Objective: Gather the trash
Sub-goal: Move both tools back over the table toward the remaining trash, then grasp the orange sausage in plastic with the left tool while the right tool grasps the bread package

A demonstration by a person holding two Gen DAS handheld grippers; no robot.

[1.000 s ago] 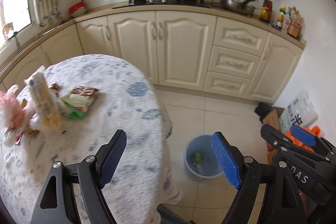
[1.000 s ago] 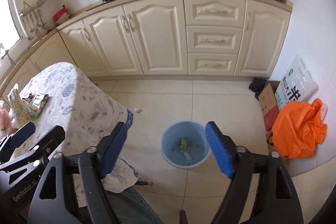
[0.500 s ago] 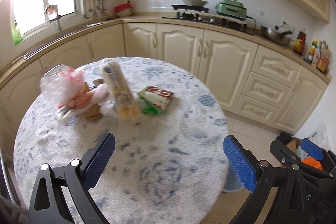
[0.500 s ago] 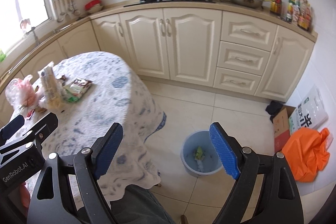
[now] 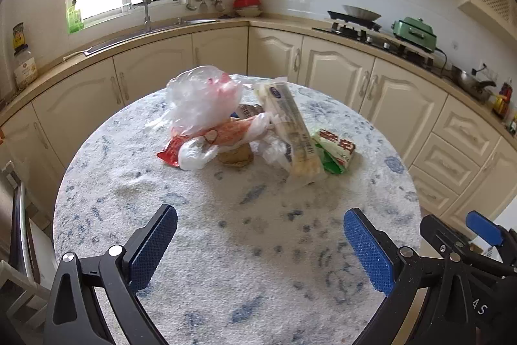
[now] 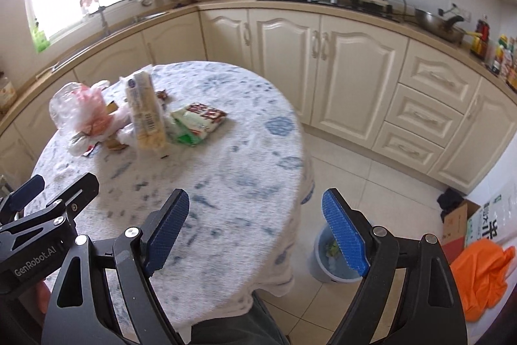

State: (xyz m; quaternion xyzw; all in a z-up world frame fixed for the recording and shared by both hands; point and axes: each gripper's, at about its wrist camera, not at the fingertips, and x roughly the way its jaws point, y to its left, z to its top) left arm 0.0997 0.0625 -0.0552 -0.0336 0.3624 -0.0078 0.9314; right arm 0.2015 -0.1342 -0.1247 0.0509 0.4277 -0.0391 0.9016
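Observation:
A pile of trash lies on the round table with its blue-patterned cloth: a clear plastic bag, a red wrapper, a long cracker pack and a green-and-white packet. My left gripper hovers over the near part of the table, short of the pile, open and holding nothing. My right gripper is open over the table's right edge, also with nothing in it. From there the cracker pack and the packet lie far left. A blue bin with some scraps inside stands on the floor.
Cream cabinets and a worktop with a stove run behind the table. An orange bag and a cardboard box sit on the floor by the right wall. A person's leg shows under the table's near edge.
Both views have swung left, away from the bin on the floor and onto the table with the trash pile. The left jaws stand wider than before.

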